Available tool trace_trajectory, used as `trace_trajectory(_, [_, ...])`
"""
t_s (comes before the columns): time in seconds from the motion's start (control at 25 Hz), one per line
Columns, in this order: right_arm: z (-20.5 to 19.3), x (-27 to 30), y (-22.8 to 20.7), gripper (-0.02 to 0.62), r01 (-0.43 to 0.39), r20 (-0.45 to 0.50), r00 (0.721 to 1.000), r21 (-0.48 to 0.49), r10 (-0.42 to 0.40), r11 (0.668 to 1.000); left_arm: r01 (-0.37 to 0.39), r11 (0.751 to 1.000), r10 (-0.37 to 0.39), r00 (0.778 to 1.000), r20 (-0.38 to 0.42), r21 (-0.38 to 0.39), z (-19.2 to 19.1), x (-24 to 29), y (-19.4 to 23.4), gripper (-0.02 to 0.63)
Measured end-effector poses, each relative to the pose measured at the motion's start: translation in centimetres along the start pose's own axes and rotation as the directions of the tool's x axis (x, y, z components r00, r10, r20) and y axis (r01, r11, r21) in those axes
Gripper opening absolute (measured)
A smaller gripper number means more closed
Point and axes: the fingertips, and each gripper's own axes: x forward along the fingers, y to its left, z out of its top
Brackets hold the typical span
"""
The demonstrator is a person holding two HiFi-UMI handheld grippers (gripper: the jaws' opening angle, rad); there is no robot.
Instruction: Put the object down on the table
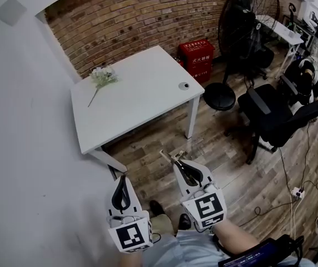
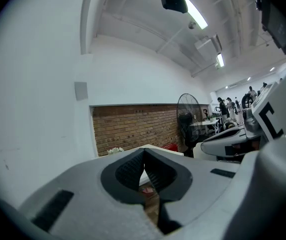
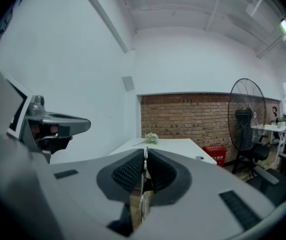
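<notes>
Where the person stands: on the wood floor [image 1: 225, 166] at the lower middle of the head view, well apart from the white table [image 1: 142, 99] in the upper middle, so the put-down has, by the look of it, not begun.
Right gripper [image 1: 177, 163]: clamped on a thin object [image 1: 166, 156] whose tip pokes past the jaws toward the table; the right gripper view shows the pads pressed on a pale strip [image 3: 143, 194].
Object: too thin to name; held in the air over the floor, not on the table.
Why held so: a firm pinch likely keeps so slight a thing from slipping on the way over.
Left gripper [image 1: 123, 178]: jaws together at the tips with nothing between them, parked low at the lower left, seemingly spare for this job.
Table top: a flower sprig [image 1: 103, 75] lies near its upper left corner and a small round item [image 1: 184, 85] near its right edge; the bare middle looks the natural landing place.
Next move, as judged: step closer, lower, let go.
</notes>
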Motion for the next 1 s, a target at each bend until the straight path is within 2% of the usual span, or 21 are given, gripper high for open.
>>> trace_trajectory(0.32, [-0.5, 5.3, -0.6, 0.029, -0.007, -0.026, 1.0, -0.006, 0.007, 1.0, -0.017, 1.0, 0.017, 1.0, -0.017, -0.009, -1.9, 4.5, 2.9, 0.009])
trace_trajectory(0.68, [-1.1, 14.9, -1.9, 0.029, 0.009, -0.081, 0.997, 0.024, -0.007, 1.0, 0.012, 1.0, -0.013, 0.998, -0.065, -0.023, -4.2, 13.6, 7.2, 0.009])
trace_trajectory(1.0, [1.5, 22.3, -3.6, 0.029, 0.027, -0.058, 0.998, 0.002, -0.027, 1.0, 0.022, 1.0, -0.023, 0.999, -0.028, -0.02, -3.2, 20.8, 11.2, 0.009])
